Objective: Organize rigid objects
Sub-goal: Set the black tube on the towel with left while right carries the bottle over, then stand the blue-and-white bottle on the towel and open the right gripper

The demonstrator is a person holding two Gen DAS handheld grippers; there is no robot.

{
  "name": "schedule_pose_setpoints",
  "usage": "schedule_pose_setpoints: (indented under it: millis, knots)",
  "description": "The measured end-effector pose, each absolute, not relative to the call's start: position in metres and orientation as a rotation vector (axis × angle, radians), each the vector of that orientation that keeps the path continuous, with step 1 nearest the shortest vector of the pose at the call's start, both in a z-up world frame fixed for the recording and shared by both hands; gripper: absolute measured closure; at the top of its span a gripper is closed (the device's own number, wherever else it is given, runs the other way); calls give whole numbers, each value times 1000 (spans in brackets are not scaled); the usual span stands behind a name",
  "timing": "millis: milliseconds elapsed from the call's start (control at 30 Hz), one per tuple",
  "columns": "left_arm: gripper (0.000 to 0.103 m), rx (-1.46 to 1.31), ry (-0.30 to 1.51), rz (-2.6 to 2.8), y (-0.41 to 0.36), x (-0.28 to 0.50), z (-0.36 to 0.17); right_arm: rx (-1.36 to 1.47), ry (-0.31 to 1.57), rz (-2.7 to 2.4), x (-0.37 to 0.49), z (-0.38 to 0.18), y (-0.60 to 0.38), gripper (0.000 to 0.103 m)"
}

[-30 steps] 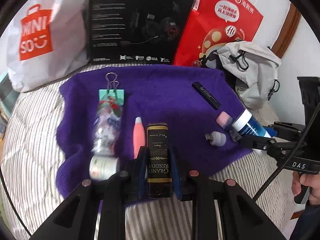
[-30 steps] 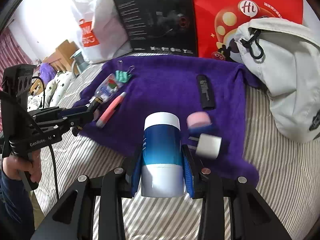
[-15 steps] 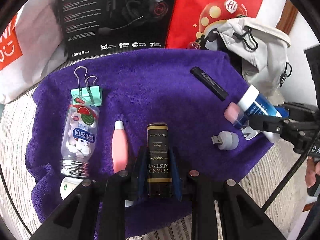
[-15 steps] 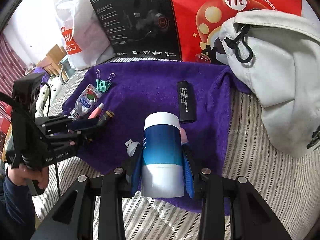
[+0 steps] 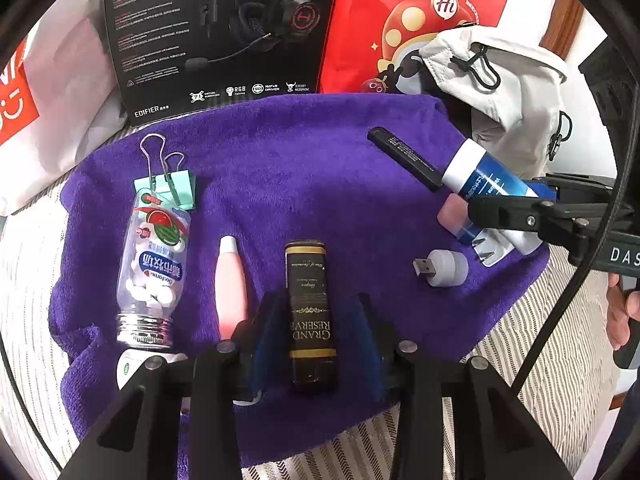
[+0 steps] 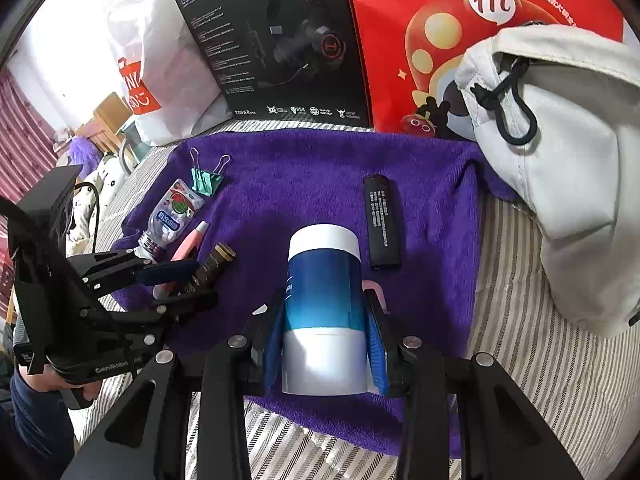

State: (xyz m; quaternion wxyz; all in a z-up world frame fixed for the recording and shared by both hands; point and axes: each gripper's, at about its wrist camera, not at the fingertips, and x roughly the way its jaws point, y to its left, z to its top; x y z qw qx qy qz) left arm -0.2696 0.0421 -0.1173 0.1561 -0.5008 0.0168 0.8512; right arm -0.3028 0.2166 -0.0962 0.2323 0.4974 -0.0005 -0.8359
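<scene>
A black-and-gold box [image 5: 308,272] lies on the purple towel [image 5: 300,168] between the pads of my left gripper [image 5: 316,306]. Its jaws are opening, and a gap shows on each side of the box. My right gripper [image 6: 324,314] is shut on a blue-and-white bottle [image 6: 324,264], held low over the towel's right part beside a black stick [image 6: 382,222]. Left of the box lie a pink tube [image 5: 231,284], a candy bottle [image 5: 154,264] and green binder clips [image 5: 168,184]. A USB light [image 5: 444,268] and a pink block [image 5: 450,210] lie near the right gripper [image 5: 508,200].
A black headset box [image 5: 224,32], a red bag [image 5: 408,20] and a white shopping bag [image 5: 52,80] stand behind the towel. A white drawstring pouch [image 6: 560,160] lies at the right. Striped bedding [image 6: 520,360] surrounds the towel. A hand [image 6: 60,384] holds the left gripper's handle.
Both grippers moved forward over the towel. The left jaws parted from the black-and-gold box, which now rests on the towel. The right gripper kept its hold on the bottle.
</scene>
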Motion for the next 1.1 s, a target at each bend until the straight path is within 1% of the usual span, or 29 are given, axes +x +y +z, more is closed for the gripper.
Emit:
schedule_pose_setpoints:
  millis: [100, 233, 333, 400, 433, 533, 667, 967, 1100]
  knots:
    - [65, -1441, 24, 2439, 40, -270, -118, 1365, 5, -2298, -303, -94, 217, 67]
    - [52, -1428, -37, 2453, 31, -267, -114, 1363, 16, -2302, -301, -91, 218, 67]
    - [49, -1414, -101, 2455, 24, -265, -108, 1361, 26, -2305, -299, -88, 220, 67]
    - [43, -1402, -124, 2468, 21, -262, -102, 1357, 26, -2312, -297, -85, 223, 67]
    - [40, -1394, -127, 2487, 19, -259, -98, 1355, 26, -2315, -296, -84, 224, 67]
    - [38, -1375, -133, 2510, 17, -255, -90, 1352, 26, -2323, -293, -81, 228, 67]
    - [30, -1373, -118, 2554, 11, -246, -79, 1348, 33, -2322, -293, -80, 227, 67]
    - [29, -1347, -173, 2638, -11, -231, -67, 1344, 9, -2326, -304, -87, 220, 67]
    - [29, -1338, -181, 2669, -26, -229, -64, 1354, 27, -2331, -318, -95, 209, 67]
